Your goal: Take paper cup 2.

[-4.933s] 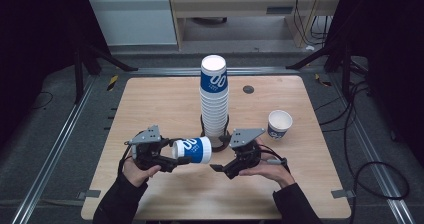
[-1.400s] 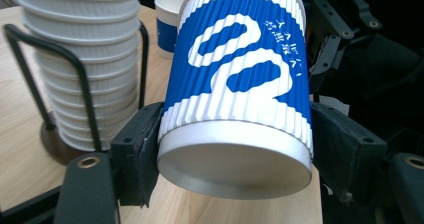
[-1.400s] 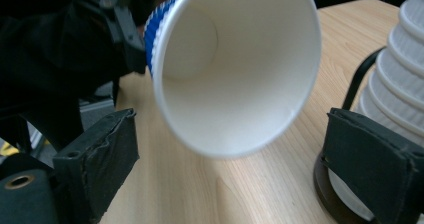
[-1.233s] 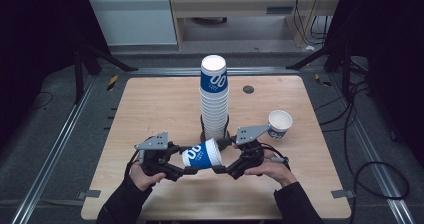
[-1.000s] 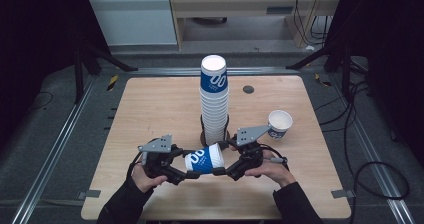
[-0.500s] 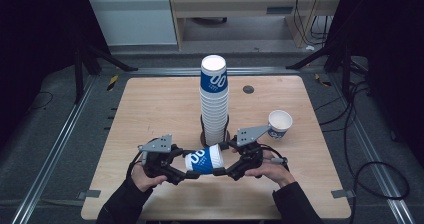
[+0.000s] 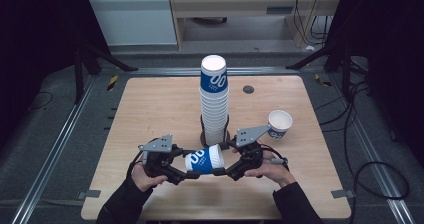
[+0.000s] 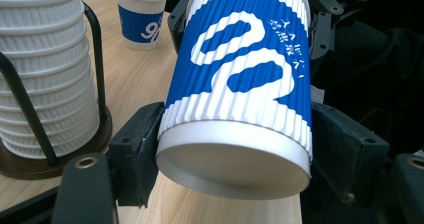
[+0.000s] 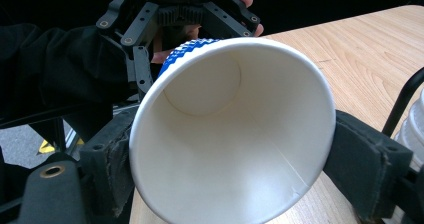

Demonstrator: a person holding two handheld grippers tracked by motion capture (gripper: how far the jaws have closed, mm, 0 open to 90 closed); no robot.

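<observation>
A left gripper (image 7: 179, 170) clamps the base of a sideways blue-and-white paper cup (image 7: 204, 159); the right gripper (image 7: 231, 165) grips its open rim, whose lower edge is cut off in the right gripper view. Beyond the fingers stands a cup stack (image 7: 214, 100).

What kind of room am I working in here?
Probably a lab or recording rig, not a café: a bare wooden table sits between metal floor rails with dark stands and loose cables around it. On it are only a rack of stacked paper cups and one lone cup.
</observation>
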